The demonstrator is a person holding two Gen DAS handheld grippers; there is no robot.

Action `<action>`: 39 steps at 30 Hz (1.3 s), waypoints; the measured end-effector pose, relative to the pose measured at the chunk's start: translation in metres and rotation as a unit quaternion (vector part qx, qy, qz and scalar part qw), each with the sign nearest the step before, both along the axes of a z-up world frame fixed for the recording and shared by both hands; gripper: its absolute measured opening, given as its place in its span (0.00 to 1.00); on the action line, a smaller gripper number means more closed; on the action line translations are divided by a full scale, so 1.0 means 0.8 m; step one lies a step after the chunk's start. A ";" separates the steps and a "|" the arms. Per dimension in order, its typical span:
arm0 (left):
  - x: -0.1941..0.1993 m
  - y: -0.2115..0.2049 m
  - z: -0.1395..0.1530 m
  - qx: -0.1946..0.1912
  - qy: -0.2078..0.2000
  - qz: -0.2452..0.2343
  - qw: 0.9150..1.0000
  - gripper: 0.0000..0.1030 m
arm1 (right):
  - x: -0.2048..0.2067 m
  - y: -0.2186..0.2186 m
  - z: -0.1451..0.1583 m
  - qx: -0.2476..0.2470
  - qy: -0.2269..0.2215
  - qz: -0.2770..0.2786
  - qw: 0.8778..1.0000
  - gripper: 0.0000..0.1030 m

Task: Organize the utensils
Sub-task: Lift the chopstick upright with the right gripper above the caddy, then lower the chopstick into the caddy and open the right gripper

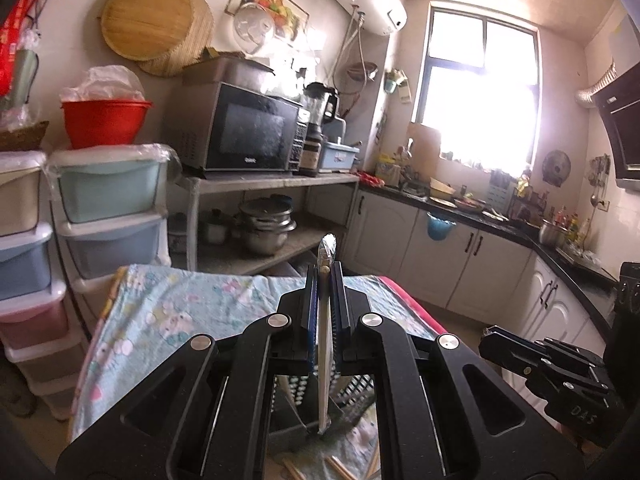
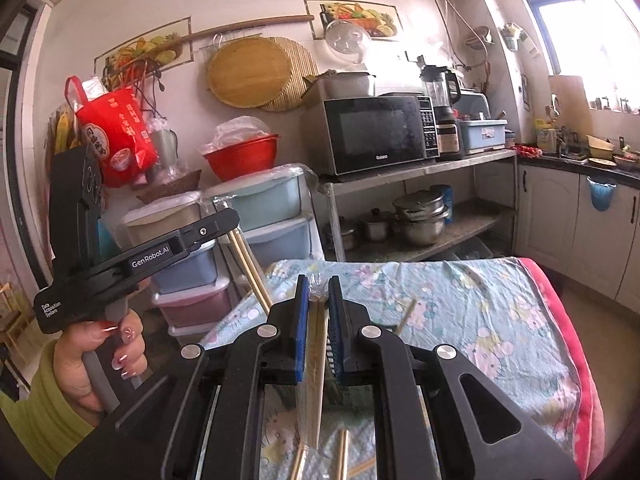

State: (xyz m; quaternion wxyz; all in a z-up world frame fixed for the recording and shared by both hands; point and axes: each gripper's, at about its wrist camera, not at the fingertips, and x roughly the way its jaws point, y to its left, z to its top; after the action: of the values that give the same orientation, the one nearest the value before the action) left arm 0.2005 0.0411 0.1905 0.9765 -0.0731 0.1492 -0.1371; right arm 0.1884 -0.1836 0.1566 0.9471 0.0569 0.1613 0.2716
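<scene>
My left gripper (image 1: 325,276) is shut on a wrapped pair of chopsticks (image 1: 325,344) that runs upright between its blue pads, its plastic tip sticking out above. In the right wrist view the left gripper (image 2: 230,232) holds the same chopsticks (image 2: 252,272), slanting down. My right gripper (image 2: 319,286) is shut on another wrapped pair of chopsticks (image 2: 314,368) and also shows at the right edge of the left wrist view (image 1: 490,340). Both are above a black perforated holder (image 1: 356,390) on the cloth-covered table (image 2: 500,320). Loose chopsticks (image 2: 342,456) lie on the cloth below.
Stacked plastic drawers (image 2: 264,236) with a red bowl (image 2: 240,160) stand left of the table. A metal shelf holds a microwave (image 2: 376,134) and pots (image 2: 418,216). Kitchen counters (image 1: 480,216) run along the right under a bright window.
</scene>
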 end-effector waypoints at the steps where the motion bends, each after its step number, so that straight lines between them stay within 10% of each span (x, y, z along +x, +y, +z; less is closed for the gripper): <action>1: 0.001 0.003 0.002 0.000 -0.002 0.003 1.000 0.03 | 0.002 0.003 0.004 0.000 -0.003 0.002 1.000 0.10; 23: 0.032 0.029 -0.017 0.017 0.001 0.051 0.999 0.03 | 0.057 0.038 0.082 -0.004 -0.079 -0.001 0.997 0.10; 39: 0.047 0.031 -0.059 0.003 0.018 0.052 0.998 0.03 | 0.111 0.060 0.041 -0.018 -0.067 -0.020 0.997 0.10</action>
State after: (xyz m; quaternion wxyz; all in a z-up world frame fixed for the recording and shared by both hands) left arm 0.2377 0.0662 0.1433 0.9797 -0.0804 0.1628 -0.0844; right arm 0.2775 -0.1359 0.1896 0.9620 0.0244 0.1014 0.2524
